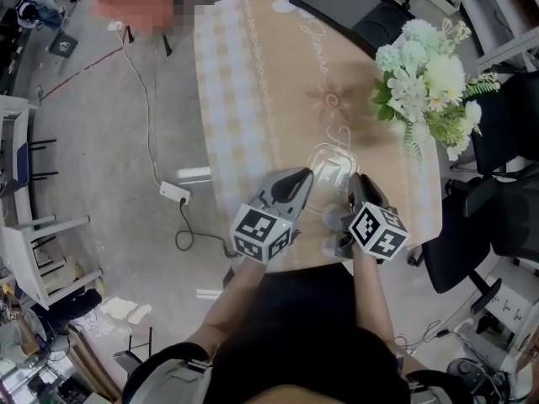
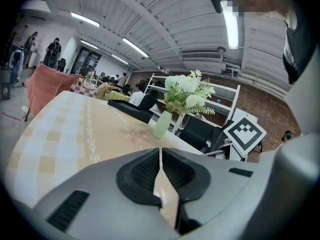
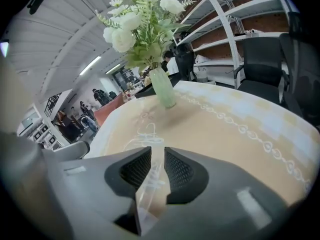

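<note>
The right tool [image 3: 154,164] is pinching the near edge of the clear box [image 3: 145,135], its jaws standing only narrowly apart with the plastic between them. The box [image 1: 333,165] is lying on the worktop [image 1: 269,99], reaching forward from that tool [image 1: 358,183]. The left tool [image 2: 161,159] is hovering just beside the box's left side, its jaws meeting at the tips and holding nothing. The flowers [image 1: 425,82] are standing well beyond, to the right.
</note>
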The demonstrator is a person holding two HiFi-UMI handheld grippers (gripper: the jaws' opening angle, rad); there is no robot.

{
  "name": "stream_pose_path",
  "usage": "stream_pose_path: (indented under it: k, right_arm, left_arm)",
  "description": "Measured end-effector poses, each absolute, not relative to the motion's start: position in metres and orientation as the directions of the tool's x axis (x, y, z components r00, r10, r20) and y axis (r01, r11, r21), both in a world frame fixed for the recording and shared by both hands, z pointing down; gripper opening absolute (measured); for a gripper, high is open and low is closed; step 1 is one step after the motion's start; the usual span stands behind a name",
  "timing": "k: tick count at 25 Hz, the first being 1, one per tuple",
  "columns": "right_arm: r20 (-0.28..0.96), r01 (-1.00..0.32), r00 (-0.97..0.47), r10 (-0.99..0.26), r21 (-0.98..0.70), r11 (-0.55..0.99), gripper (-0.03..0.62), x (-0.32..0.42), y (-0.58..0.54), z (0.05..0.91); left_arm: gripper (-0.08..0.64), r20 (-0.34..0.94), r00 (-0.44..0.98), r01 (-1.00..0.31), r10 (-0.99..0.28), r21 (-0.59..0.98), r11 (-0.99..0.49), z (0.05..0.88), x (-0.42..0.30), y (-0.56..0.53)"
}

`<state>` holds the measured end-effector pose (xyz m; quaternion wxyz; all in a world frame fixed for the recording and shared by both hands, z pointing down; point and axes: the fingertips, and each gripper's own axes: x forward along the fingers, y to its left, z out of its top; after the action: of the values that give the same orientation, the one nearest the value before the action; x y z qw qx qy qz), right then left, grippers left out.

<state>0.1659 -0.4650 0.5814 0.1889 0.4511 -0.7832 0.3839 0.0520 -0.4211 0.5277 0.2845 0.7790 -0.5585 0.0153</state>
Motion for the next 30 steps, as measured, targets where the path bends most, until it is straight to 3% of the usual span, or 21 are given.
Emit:
stream_pose_path:
  k: [4, 9, 18, 22, 30]
  right_arm:
    - [0.659, -0.853, -0.520, -0.543, -0.428, 0.297, 0.092, 0.164, -0.465, 0.588]
    - [0.684, -0.857, -0.516, -0.515, -0.419, 0.301, 0.154, 0.157, -0.463, 0.596]
    - [0.709, -0.886, -0.461, -0.534, -0.326, 0.331, 0.159, 0.152, -0.461, 0.599]
    - [0.724, -0.908, -0.411, -0.554, -0.269, 0.322, 0.091, 0.158, -0.462, 0.601]
    - [0.722, -0.911, -0.401, -0.564, -0.249, 0.329, 0.069, 0.159, -0.463, 0.601]
  left_arm:
    - [0.023, 0.348, 0.373, -0.881, -0.860, 0.425, -0.210, 0.530, 0.052, -0.422]
    - [0.023, 0.356, 0.364, -0.885, -0.861, 0.421, -0.200, 0.532, 0.049, -0.422]
    - [0.023, 0.361, 0.363, -0.885, -0.859, 0.423, -0.197, 0.533, 0.046, -0.422]
    - [0.023, 0.362, 0.369, -0.882, -0.856, 0.426, -0.200, 0.533, 0.047, -0.422]
    - [0.023, 0.365, 0.378, -0.881, -0.851, 0.425, -0.209, 0.533, 0.048, -0.420]
